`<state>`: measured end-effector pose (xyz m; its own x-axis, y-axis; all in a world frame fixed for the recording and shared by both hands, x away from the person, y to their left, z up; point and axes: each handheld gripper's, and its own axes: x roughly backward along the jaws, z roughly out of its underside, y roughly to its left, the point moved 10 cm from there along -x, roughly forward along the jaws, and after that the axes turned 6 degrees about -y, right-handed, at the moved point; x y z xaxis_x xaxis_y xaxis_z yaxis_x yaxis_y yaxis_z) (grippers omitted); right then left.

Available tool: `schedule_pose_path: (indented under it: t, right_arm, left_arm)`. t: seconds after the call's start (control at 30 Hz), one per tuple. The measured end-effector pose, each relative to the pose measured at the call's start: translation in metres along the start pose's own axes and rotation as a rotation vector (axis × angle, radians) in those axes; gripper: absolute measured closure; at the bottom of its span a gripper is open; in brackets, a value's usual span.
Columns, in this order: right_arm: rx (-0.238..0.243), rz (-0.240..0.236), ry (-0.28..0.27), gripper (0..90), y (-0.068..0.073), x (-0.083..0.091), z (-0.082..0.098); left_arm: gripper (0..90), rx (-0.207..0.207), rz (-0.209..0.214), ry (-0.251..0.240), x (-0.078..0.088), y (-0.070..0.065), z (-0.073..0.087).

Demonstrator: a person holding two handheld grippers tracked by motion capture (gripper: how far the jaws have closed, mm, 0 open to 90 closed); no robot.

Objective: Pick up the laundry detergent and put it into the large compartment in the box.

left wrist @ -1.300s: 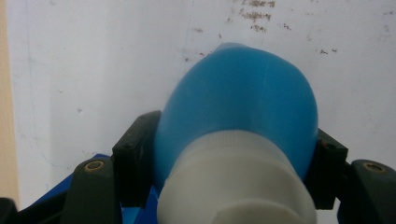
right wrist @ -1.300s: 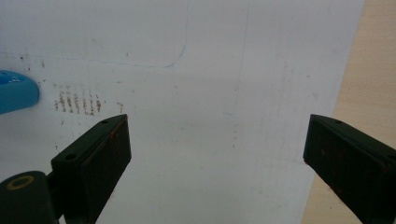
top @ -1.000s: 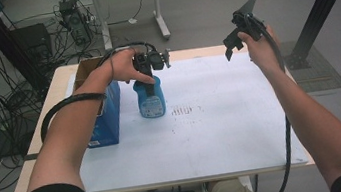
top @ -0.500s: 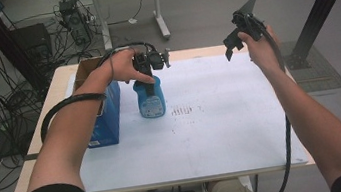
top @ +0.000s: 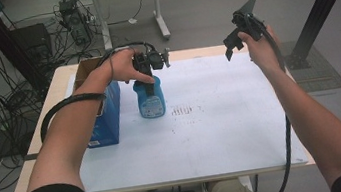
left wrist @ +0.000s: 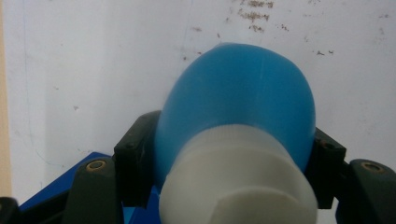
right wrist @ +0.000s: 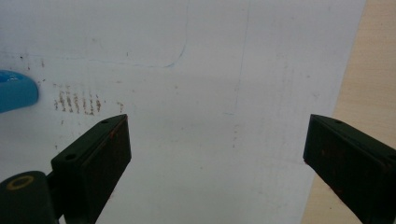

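Note:
A blue bottle with a white cap stands on the white sheet at the table's far left. My left gripper comes down on it from above and is shut on its upper part; in the left gripper view the left gripper has a black pad pressed against each side of the blue bottle. Held up over the far right corner, my right gripper is open. Nothing lies between the jaws of the right gripper, and the blue bottle peeks in at the left edge.
A blue box stands just left of the bottle, with an open cardboard box behind it. Brown smudges mark the sheet. The wooden table edge runs along the sheet's right side. Cables and a desk leg lie on the floor beyond.

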<state>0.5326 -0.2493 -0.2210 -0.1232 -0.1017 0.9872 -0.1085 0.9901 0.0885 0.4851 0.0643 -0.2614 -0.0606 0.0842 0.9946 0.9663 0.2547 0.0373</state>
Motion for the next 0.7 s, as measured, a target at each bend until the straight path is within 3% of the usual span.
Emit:
schedule_pose_path:
  t: [0.7]
  right_arm:
    - [0.005, -0.002, -0.001, 7.2, 0.0018, -0.0013, 0.0006]
  left_arm:
    - [36.0, 0.009, 0.008, 0.009, 0.0014, -0.0008, 0.0016]
